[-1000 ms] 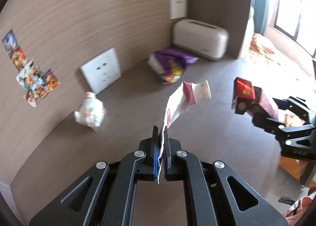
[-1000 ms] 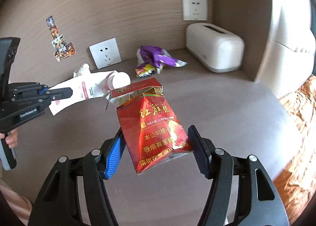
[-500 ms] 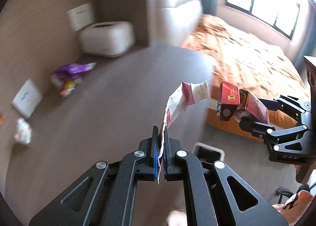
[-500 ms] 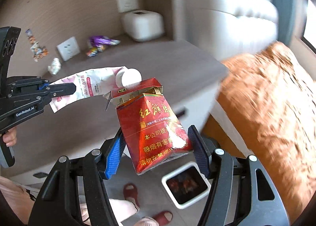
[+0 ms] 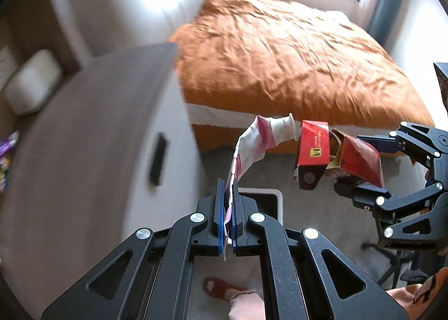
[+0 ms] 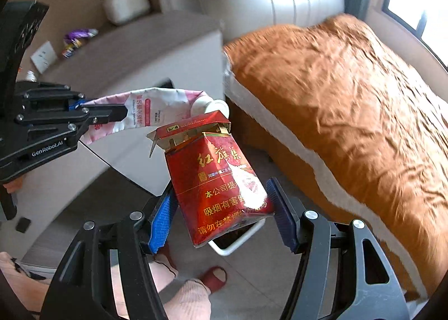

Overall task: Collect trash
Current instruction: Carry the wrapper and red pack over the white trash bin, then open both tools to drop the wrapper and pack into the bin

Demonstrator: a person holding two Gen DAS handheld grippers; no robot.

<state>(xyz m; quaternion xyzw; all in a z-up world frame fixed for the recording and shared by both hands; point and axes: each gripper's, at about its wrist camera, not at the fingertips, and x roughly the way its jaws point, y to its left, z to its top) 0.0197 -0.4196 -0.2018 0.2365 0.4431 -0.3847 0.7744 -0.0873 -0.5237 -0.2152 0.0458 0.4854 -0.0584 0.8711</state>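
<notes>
The left tongs [image 5: 228, 194] were clamped tight on the flat tail of a squeezed white-and-pink plastic tube [image 5: 259, 142] with a white cap, which arched up and away from the pads toward the right. The right tongs [image 6: 224, 208] held a crumpled red cardboard cigarette pack [image 6: 221, 180] with gold lettering, its lid flipped open and its lower part pinched between the 2 blue pads. In the left wrist view the tube's cap sat just beside the pack's open lid; whether they touched could not be told.

Both pieces of trash hung in the air above the floor, near a small white-rimmed rectangular waste bin [image 5: 275, 199] with a dark inside. The bin [image 6: 238, 241] stood on the pale floor between the grey-topped worktop cabinet [image 5: 92, 135] and the bed with the rumpled orange cover [image 5: 285, 62]. In the right wrist view the pack's bottom edge overlapped the bin's rim.

On the worktop [image 6: 134, 48] lay a purple crinkled wrapper [image 6: 78, 35] near a cream rounded box [image 6: 126, 6] against the wall. A person's foot in a dark red slipper [image 6: 214, 278] rested on the floor close to the bin.
</notes>
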